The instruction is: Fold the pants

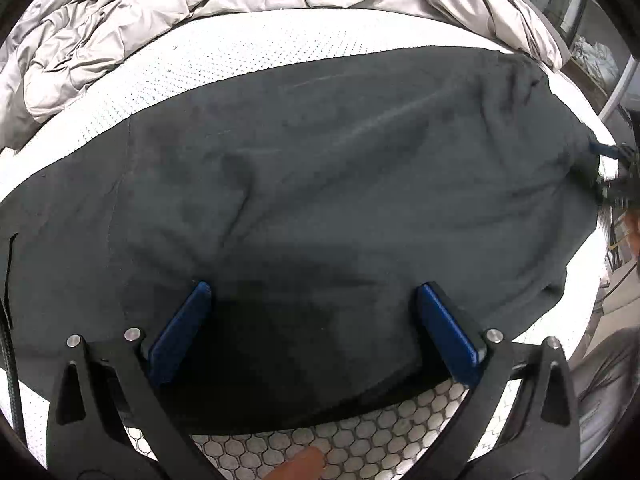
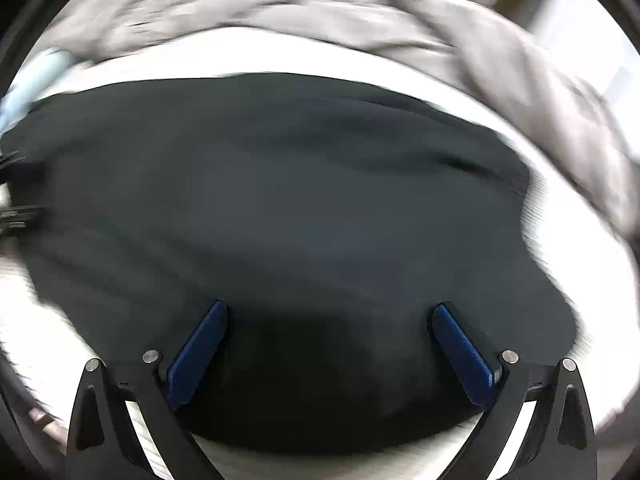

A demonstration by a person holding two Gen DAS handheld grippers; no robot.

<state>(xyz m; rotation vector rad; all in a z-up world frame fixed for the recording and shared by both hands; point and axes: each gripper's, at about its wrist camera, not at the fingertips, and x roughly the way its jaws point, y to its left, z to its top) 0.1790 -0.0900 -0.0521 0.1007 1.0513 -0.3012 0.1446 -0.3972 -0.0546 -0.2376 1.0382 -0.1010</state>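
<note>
Dark grey pants point(image 1: 320, 184) lie spread flat across a white mattress point(image 1: 240, 52), with wrinkles through the middle. My left gripper point(image 1: 314, 292) is open, its blue pads point(image 1: 180, 332) wide apart just above the near edge of the pants, holding nothing. In the right wrist view the same pants point(image 2: 300, 208) fill the frame, blurred by motion. My right gripper point(image 2: 330, 312) is open over the near edge of the fabric, empty. The right gripper also shows at the far right of the left wrist view point(image 1: 618, 172), at the end of the pants.
A crumpled grey duvet point(image 1: 160, 12) is piled along the far side of the mattress, also in the right wrist view point(image 2: 360, 12). A honeycomb-patterned mattress side point(image 1: 340, 432) runs below the near edge. Furniture and a window point(image 1: 576, 12) stand at the far right.
</note>
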